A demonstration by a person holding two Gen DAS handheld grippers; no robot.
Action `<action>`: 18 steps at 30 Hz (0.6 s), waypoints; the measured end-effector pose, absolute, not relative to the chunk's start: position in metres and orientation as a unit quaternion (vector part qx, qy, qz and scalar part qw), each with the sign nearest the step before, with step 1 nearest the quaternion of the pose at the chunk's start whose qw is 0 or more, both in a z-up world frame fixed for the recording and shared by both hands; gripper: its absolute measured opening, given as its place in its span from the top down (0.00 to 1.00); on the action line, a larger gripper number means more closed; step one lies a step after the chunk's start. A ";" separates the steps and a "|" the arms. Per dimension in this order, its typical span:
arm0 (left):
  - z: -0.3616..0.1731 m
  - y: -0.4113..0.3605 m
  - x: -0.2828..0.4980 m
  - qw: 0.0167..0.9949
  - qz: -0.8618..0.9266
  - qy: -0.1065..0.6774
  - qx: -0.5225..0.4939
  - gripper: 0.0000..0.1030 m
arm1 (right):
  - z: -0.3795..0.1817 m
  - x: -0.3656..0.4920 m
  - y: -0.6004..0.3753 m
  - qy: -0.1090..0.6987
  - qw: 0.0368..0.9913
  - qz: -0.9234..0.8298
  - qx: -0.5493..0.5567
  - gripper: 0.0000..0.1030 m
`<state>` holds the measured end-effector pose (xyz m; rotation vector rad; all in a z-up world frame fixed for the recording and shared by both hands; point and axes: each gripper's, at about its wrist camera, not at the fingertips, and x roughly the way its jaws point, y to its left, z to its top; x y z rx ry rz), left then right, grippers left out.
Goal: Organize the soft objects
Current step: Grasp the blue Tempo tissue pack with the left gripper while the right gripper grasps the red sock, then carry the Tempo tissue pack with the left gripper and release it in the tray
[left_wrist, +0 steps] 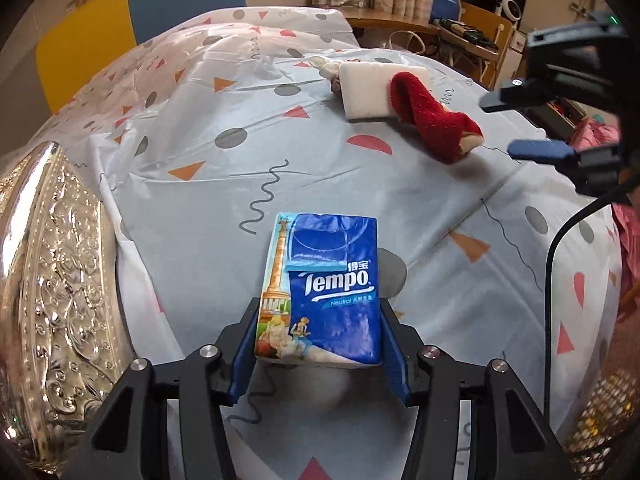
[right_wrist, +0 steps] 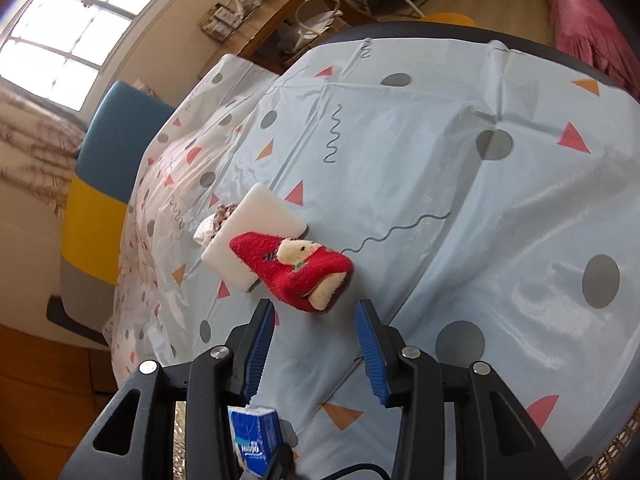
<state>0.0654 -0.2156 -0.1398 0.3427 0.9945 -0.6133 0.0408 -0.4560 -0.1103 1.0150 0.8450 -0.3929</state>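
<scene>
Across the pale blue patterned plastic tablecloth, we see our left gripper clamped on the blue Tempo tissue pack, lifted beside an embossed silver tray. Our right gripper hangs spread wide just short of the red fuzzy sock, which drapes over a white rectangular sponge.

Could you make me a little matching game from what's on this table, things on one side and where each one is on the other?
Things:
1. tissue pack
2. red sock
3. white sponge
4. silver tray

Places:
A. lying partly across the sponge
B. at the table's left edge
C. clamped in the left gripper
D. under the sock's far end

Pairs: 1-C, 2-A, 3-D, 4-B
</scene>
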 end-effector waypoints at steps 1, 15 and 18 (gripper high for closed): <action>-0.140 -0.214 0.065 0.821 -0.290 0.465 0.158 0.47 | -0.107 0.046 -0.451 0.399 0.780 -0.179 0.448 0.59; -0.143 -0.208 0.059 0.836 -0.308 0.428 0.148 0.47 | -0.133 0.146 -0.427 0.540 0.810 -0.166 0.159 0.53; -0.144 -0.208 0.061 0.838 -0.308 0.427 0.146 0.45 | -0.134 0.141 -0.421 0.537 0.814 -0.167 0.147 0.73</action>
